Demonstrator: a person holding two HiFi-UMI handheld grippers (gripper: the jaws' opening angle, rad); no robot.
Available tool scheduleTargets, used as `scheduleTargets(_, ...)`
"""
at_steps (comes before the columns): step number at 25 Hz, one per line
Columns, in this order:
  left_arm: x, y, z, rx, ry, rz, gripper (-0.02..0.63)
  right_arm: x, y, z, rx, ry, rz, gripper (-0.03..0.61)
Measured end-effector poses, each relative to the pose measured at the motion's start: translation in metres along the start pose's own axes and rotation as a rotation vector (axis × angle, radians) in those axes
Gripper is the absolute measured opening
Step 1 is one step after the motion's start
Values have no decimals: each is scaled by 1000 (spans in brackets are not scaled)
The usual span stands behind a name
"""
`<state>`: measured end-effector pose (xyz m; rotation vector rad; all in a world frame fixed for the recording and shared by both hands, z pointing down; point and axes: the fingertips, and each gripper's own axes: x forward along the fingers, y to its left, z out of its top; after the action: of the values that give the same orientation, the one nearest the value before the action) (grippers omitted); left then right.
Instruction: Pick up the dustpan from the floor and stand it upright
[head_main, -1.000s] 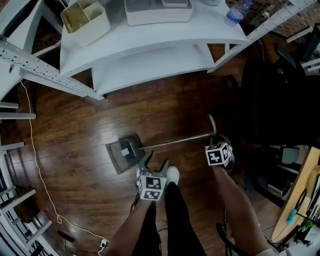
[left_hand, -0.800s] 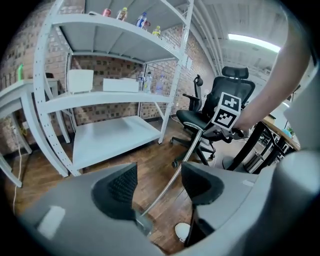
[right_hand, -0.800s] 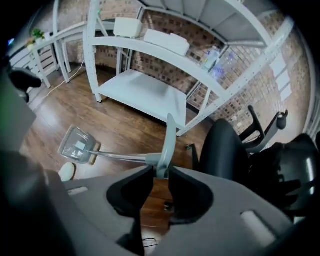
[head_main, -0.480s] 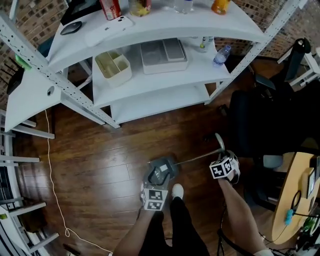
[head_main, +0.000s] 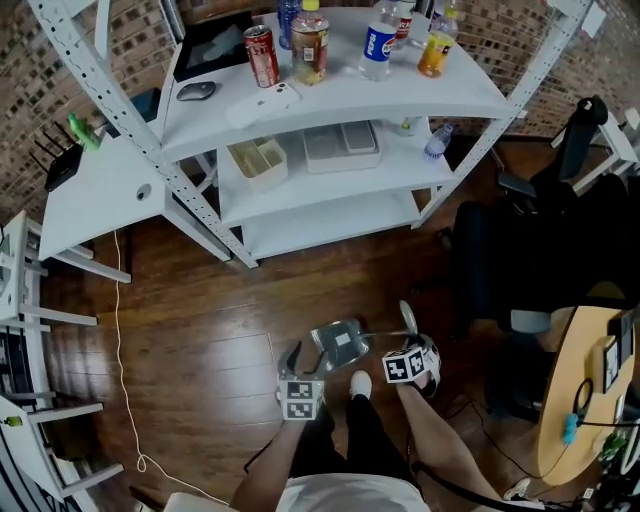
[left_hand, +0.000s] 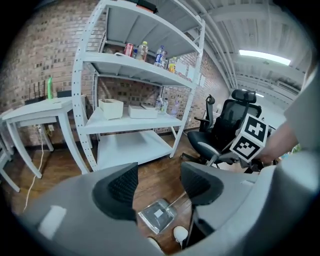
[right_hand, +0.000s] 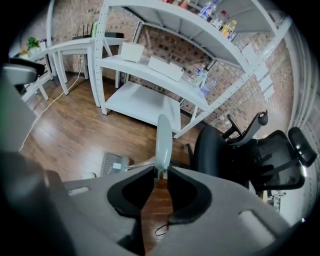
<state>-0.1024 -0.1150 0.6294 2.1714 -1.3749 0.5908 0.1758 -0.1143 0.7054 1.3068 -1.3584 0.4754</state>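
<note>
The dustpan has a grey pan (head_main: 340, 345) on a thin metal rod that ends in a pale grey handle (head_main: 408, 316). My right gripper (head_main: 413, 338) is shut on that handle, its jaws closing; in the right gripper view the handle (right_hand: 162, 137) sticks up from between the pads of the right gripper (right_hand: 160, 175), and the pan (right_hand: 114, 162) sits low over the wooden floor. My left gripper (head_main: 303, 360) is open and holds nothing, just left of the pan. In the left gripper view the pan (left_hand: 156, 216) shows below the open left gripper (left_hand: 159, 187).
A white shelf unit (head_main: 330, 100) with bottles, cans and trays stands ahead. A black office chair (head_main: 520, 260) is at the right, a wooden desk (head_main: 585, 400) beyond it. A white side table (head_main: 100, 195) and a white cable (head_main: 125, 350) are at the left. The person's shoe (head_main: 360, 383) is by the pan.
Both grippers have risen. The dustpan, which lay flat with its handle stretched to the right, is now tipped up, its pan drawn in close beside the handle.
</note>
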Motion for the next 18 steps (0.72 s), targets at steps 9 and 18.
scheduleTargets(9, -53, 13, 23, -13, -58, 14, 285, -55, 74, 23, 121, -86, 138, 14)
scheduleTargets(18, -103, 23, 49, -23, -156, 19, 293, -166, 38, 44, 496, -534, 362, 48)
